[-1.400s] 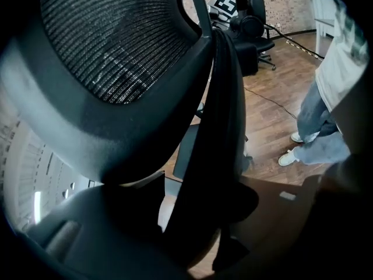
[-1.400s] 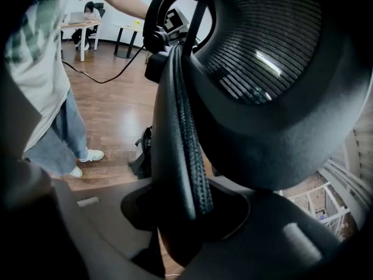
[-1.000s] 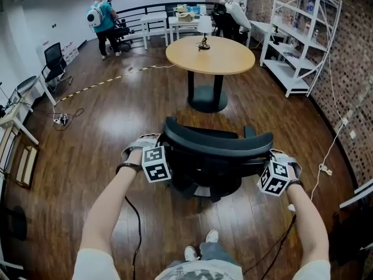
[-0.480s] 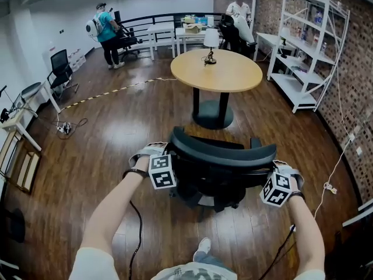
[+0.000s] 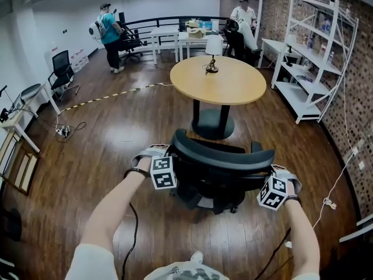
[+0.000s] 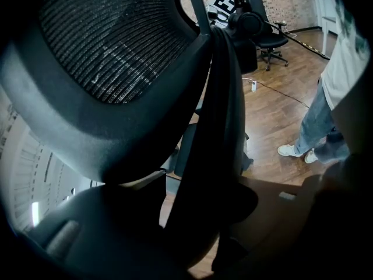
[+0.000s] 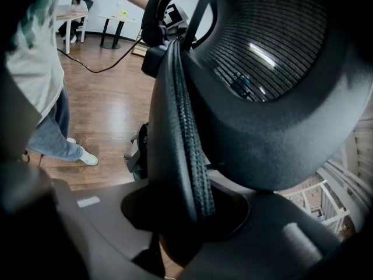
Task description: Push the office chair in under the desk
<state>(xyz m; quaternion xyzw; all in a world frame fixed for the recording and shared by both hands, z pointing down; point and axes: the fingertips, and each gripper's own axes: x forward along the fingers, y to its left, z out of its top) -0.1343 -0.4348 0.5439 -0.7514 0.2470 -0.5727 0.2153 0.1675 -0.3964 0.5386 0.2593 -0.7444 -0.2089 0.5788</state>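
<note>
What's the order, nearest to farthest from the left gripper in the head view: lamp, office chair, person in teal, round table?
1. office chair, its backrest gripped by the left gripper.
2. round table, just beyond the chair.
3. lamp, on the table's far side.
4. person in teal, far back on the left.

— Any writing you can read here?

— None. The left gripper [image 5: 158, 161] and right gripper [image 5: 280, 182] carry black-and-white square marker patterns, no letters or numbers.

— The boxes [image 5: 196, 31] far off?

— Too small to read, as is everything on the right-hand shelves [image 5: 317, 51].
</note>
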